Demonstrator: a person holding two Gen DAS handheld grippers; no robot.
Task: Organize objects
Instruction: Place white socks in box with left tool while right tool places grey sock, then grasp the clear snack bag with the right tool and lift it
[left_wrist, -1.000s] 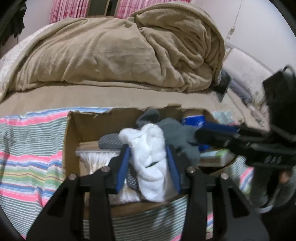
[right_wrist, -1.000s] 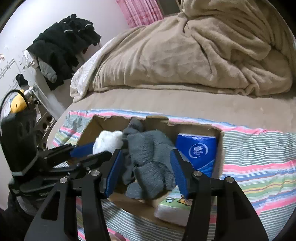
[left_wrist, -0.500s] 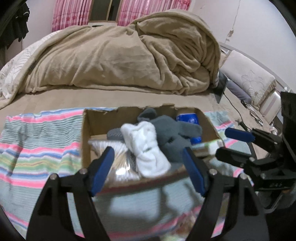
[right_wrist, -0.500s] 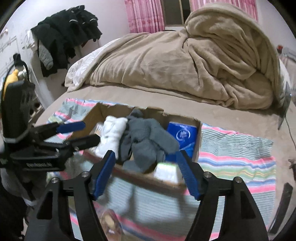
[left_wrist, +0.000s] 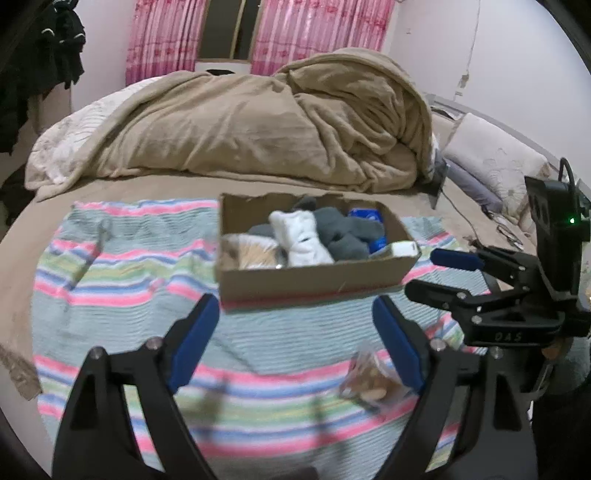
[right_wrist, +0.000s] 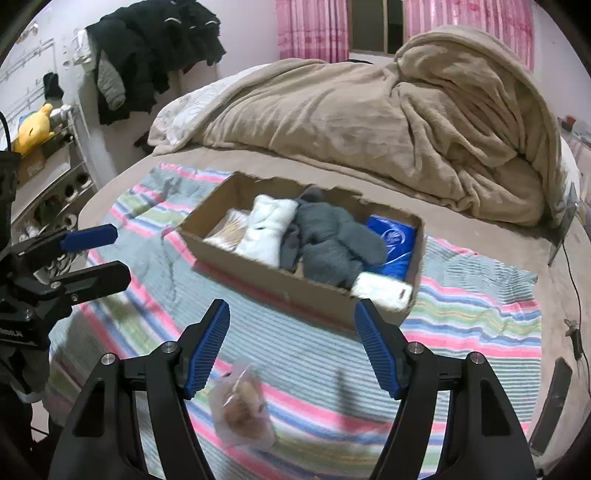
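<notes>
I see a wide bed (left_wrist: 155, 192) filling both views, with a rumpled tan blanket (left_wrist: 280, 122) heaped across its far half. In front of that blanket a striped towel (left_wrist: 122, 266) in pink, green and blue bands lies flat on the bed. A shallow cardboard box (left_wrist: 310, 277) sits on the towel toward its far edge, its long side turned to my left wrist camera.

Inside the box, from my left wrist view, I find a clear packet of pale sticks (left_wrist: 251, 253) at the left end, a white rolled sock (left_wrist: 301, 236) just beside it, and a grey sock bundle (left_wrist: 343, 232) touching the white one. A blue tissue pack (right_wrist: 393, 240) lies behind the grey bundle at the right end, and a white packet (right_wrist: 384, 290) rests on the near right corner of the box.

On the towel, well apart from the box and near my cameras, lies a small clear bag (right_wrist: 242, 410) with something brownish in it; the contents are too blurred to name.

My left gripper (left_wrist: 295, 343) hangs above the towel, short of the box, its blue pads spread wide with nothing between them. My right gripper (right_wrist: 291, 349) is likewise released and empty, hovering over the towel with the clear bag below its left finger.
</notes>
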